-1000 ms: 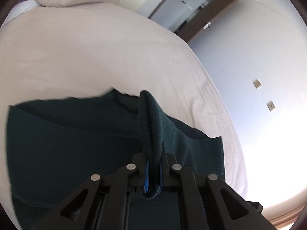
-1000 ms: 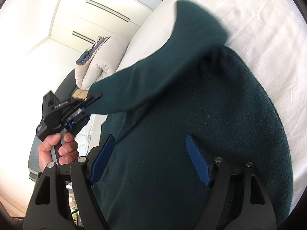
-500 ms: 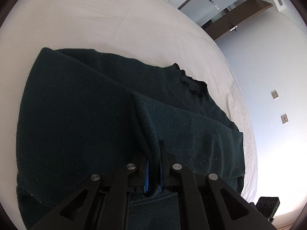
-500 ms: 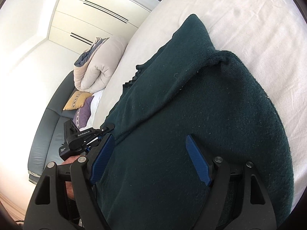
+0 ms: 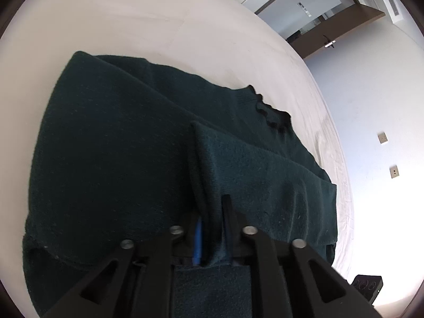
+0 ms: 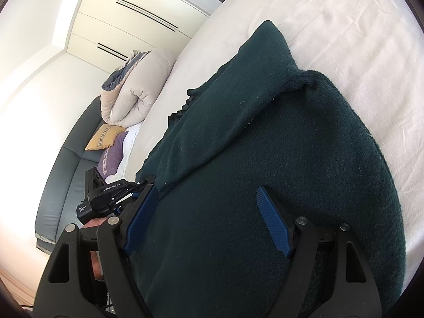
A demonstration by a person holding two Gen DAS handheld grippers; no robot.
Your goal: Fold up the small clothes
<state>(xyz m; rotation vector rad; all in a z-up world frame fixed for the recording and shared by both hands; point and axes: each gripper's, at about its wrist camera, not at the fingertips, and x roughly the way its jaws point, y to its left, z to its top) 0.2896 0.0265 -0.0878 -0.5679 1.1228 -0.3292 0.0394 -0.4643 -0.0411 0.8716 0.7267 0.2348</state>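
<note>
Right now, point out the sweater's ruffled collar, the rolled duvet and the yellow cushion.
ruffled collar (image 5: 270,111), left wrist view, on its frilled edge.
rolled duvet (image 6: 137,90), right wrist view, on the outer roll.
yellow cushion (image 6: 104,137), right wrist view, on its patterned face.

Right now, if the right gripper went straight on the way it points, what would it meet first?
Most likely the dark green sweater: the right gripper is open over it, and the knit fills the line ahead. The white bed comes only beyond; depth is unclear.
</note>
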